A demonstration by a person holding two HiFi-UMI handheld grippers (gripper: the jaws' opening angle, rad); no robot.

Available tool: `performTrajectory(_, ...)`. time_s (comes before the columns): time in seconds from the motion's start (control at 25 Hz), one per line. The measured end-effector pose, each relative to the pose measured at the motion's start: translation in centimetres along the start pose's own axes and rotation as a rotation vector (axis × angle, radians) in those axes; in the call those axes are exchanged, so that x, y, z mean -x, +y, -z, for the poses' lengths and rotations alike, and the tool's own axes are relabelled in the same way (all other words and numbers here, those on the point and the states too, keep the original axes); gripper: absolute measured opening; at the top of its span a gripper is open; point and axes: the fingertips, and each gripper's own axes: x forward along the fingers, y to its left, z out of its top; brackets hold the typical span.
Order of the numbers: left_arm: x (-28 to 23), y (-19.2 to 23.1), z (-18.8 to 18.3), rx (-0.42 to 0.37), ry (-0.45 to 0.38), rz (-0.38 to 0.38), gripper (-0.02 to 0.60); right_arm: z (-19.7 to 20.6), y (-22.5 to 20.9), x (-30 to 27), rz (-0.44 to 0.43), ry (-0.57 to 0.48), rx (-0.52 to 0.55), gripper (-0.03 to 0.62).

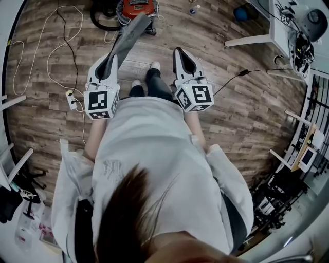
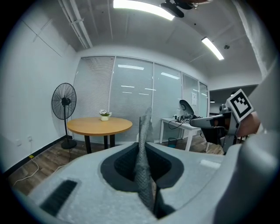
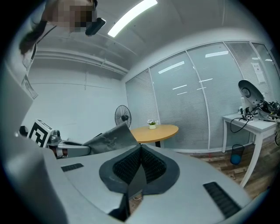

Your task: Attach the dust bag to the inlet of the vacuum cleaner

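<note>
We stand on a wooden floor [image 1: 241,118]; a red vacuum cleaner [image 1: 136,7] sits just ahead, its inlet too small to make out. A grey fabric dust bag [image 1: 128,38] juts toward it, pinched edge-on in our left tool [image 1: 109,60]. Our right tool [image 1: 181,52] is closed and empty. Best, we judge, to square the bag's mouth to the inlet and steady it with the free tool.

In the head view the frame's edge at twelve o'clock cuts off the vacuum cleaner [image 1: 136,6], and I can't make out its inlet. The near end of the dust bag [image 1: 128,37] vanishes between the jaws of the left gripper [image 1: 107,62]. Bits [image 1: 193,10] on the floor [image 1: 221,102] at one o'clock are too small to name.
</note>
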Motion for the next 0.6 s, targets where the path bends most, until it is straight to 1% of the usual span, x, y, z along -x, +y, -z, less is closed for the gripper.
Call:
performTrajectory(0.32,-3.9,1.1,-0.8,0.009,0.016,-0.026,0.038,-0.1,-2.3,-4.4,-0.046,0.013,-0.012,0.003)
performTrajectory(0.6,-10.3,2.1,-1.7,0.004,0.037,-0.052,0.038,-0.1,-6.8,-10.0,-0.090,0.044,-0.022,0.003)
